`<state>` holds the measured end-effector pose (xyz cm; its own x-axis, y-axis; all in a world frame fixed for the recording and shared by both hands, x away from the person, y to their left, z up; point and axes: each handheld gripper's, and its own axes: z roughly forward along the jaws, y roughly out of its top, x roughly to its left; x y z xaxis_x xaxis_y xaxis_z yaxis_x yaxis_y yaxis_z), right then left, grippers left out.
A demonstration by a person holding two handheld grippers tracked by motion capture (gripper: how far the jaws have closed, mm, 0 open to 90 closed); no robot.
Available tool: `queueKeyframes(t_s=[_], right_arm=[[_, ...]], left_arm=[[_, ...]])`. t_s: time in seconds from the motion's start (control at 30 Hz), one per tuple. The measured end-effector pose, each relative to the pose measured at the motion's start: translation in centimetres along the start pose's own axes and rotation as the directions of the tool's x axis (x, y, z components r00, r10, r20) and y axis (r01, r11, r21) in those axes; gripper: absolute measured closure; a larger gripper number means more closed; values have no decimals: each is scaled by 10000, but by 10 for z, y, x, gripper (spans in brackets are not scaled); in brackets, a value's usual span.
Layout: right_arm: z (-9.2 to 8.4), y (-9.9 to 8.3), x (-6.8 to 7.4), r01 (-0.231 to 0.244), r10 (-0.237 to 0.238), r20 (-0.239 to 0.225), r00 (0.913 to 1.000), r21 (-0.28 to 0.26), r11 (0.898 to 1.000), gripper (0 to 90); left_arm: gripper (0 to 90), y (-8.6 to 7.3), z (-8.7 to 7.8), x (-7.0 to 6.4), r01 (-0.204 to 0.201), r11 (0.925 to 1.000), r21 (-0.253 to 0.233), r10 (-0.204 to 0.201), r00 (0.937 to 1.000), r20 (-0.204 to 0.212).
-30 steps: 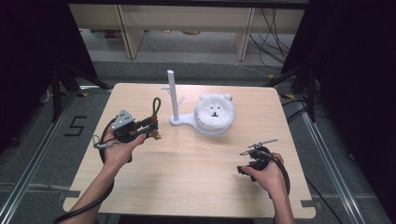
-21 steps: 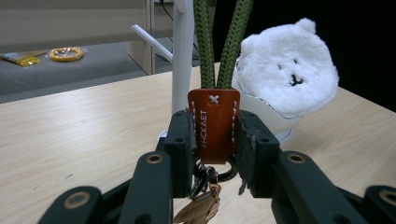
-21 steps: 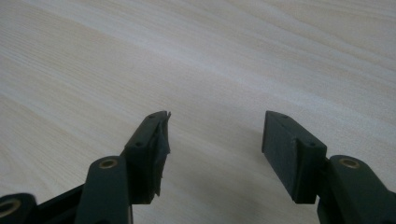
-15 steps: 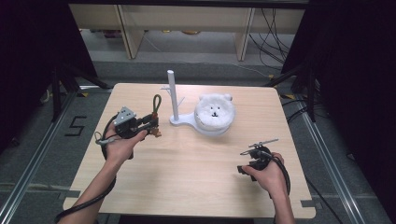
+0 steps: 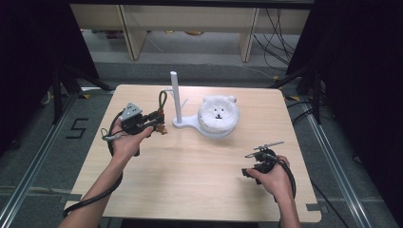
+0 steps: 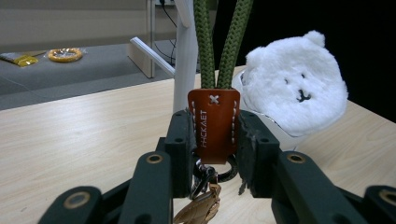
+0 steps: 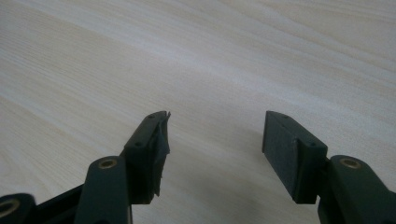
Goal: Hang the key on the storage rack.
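Left forearm: bare, enters from the bottom left of the high view, angled up toward the table's left part
Left hand (image 5: 124, 142): wrapped round the body of the black two-jaw left gripper (image 5: 159, 122); held above the tabletop; jaws point to the right in the high view
Left gripper jaws: pressed from both sides on something held upright between them
Right hand (image 5: 273, 179): low near the table's front right
Black two-jaw right gripper (image 7: 215, 144): jaws apart; nothing between them

a lab: wooden table (image 5: 190, 190) on a taped floor, cables (image 5: 278, 28) behind.
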<state>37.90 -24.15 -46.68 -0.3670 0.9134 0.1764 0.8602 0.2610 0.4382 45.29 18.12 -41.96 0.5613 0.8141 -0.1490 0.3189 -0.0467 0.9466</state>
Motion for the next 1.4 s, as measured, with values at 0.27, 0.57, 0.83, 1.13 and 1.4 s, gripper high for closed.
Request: queueKeyframes(t_s=[0.27,0.57,0.83,1.13,1.4], right_arm=[[1,0,0,0,0,-10,10000,-1,10000,418],[2,0,0,-22,22,-10,10000,-12,10000,418],[3,0,0,115,-114,-43,9999,22,9999,418],[5,0,0,45,-46,38,10000,130,9999,418],[4,0,1,-69,69,10,10000,137,9999,418]], left_arm=[[676,3,8,6,287,9996,75,-286,9996,-34],[675,4,13,10,373,9991,192,-370,9992,-154],[675,3,19,13,576,9979,311,-570,9982,-204],[676,3,24,16,703,9965,443,-692,9973,-240],[675,4,27,17,753,9958,517,-739,9969,-280]])
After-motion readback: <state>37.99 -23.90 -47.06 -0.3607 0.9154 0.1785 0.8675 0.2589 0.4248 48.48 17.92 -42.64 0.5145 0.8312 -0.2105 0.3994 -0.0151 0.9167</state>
